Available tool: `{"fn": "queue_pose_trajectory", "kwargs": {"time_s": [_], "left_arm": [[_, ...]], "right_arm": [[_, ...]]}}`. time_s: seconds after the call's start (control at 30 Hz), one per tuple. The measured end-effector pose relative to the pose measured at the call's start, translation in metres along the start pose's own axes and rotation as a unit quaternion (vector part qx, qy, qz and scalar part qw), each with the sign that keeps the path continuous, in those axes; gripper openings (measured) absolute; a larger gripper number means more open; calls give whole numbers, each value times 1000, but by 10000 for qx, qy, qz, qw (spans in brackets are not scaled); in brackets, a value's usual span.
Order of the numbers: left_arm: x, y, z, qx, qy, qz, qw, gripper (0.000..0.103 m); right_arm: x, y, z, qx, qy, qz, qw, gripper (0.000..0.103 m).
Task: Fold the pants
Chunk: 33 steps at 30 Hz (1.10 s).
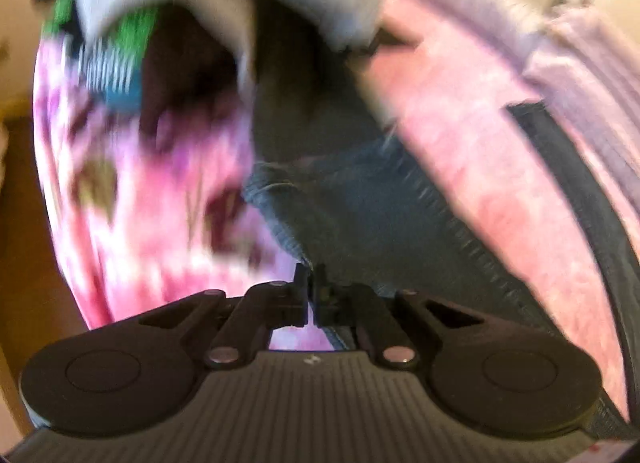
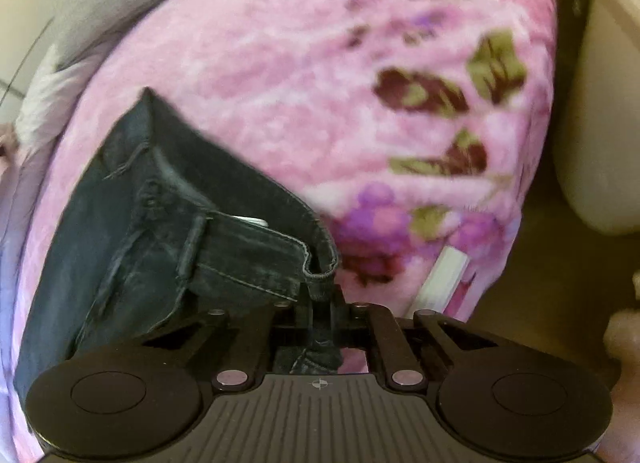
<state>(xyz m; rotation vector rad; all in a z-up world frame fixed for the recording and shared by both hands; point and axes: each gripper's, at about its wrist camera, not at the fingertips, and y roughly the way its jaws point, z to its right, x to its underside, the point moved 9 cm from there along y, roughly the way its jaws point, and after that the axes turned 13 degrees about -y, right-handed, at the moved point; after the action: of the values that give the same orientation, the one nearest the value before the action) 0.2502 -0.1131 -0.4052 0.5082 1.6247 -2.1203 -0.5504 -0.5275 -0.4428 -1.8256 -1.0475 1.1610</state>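
Note:
Dark blue jeans [image 1: 352,199] lie on a pink flowered blanket [image 1: 160,223]. My left gripper [image 1: 311,295] is shut on an edge of the denim, which runs away up the middle of the blurred left wrist view. In the right wrist view the jeans [image 2: 168,231] show their waistband with a belt loop and a seam. There my right gripper [image 2: 320,303] is shut on the waistband's corner, and a fold of denim hangs between the fingers. The cloth behind both grippers is hidden by their black bodies.
A heap of other clothes [image 1: 168,15], pale grey, green and striped, lies at the blanket's far end. A lilac ribbed cloth [image 1: 580,75] lies to the right. A white strip [image 2: 444,271] rests on the blanket [image 2: 320,63]. Brown floor [image 2: 540,263] lies beyond the bed's edge.

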Motion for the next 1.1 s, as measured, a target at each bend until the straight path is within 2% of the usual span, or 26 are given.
{"fn": "queue_pose_trajectory", "kwargs": {"time_s": [0.1, 0.13, 0.17, 0.23, 0.33, 0.37, 0.4, 0.43, 0.5, 0.57, 0.67, 0.77, 0.83, 0.9, 0.97, 1.1], "left_arm": [[-14, -13, -5, -135, 516, 253, 9983, 3], [-12, -6, -14, -315, 590, 186, 9976, 3], [-5, 4, -25, -586, 642, 18, 9962, 9], [7, 23, -39, -1133, 809, -274, 9899, 18], [6, 11, -29, -1191, 1088, -65, 9869, 29], [5, 3, -24, -1114, 1131, -11, 9873, 32], [5, -8, -17, -1112, 1220, 79, 9862, 32], [5, -15, -9, -1122, 1292, 157, 9851, 32], [11, -31, 14, -903, 1375, 190, 9862, 33], [25, -38, 48, -580, 1474, 58, 9874, 37], [53, -34, 105, -62, 1525, -267, 9879, 39], [72, -24, 165, 458, 1283, -475, 9895, 39], [79, -11, 201, 757, 1079, -599, 9895, 40], [81, 3, 230, 883, 960, -668, 9892, 40], [77, 20, 256, 958, 867, -670, 9894, 41], [54, 58, 285, 1032, 576, -685, 9906, 44]], "right_arm": [[17, -9, 2, -79, -44, -132, 9999, 3], [25, -4, 1, -17, -201, -242, 9995, 3], [30, 3, 2, 48, -296, -357, 9989, 4], [38, 13, 4, 130, -270, -622, 9976, 12], [33, 1, -1, 276, -610, -661, 9956, 26], [30, -5, -1, 405, -753, -642, 9943, 39], [26, -15, -2, 532, -924, -561, 9927, 45], [19, -24, -4, 548, -1039, -435, 9921, 47], [4, -35, -9, 460, -1062, -198, 9931, 50], [-17, -35, -17, 331, -1113, 16, 9932, 54], [-53, -7, -27, 126, -1112, 123, 9936, 56], [-92, 29, -33, 71, -912, 32, 9958, 56], [-117, 40, -46, -227, -887, 124, 9957, 56], [-134, 47, -58, -338, -1057, 189, 9936, 56], [-146, 58, -67, -230, -1263, 128, 9916, 56], [-149, 73, -73, -147, -1122, 90, 9935, 56]]}}
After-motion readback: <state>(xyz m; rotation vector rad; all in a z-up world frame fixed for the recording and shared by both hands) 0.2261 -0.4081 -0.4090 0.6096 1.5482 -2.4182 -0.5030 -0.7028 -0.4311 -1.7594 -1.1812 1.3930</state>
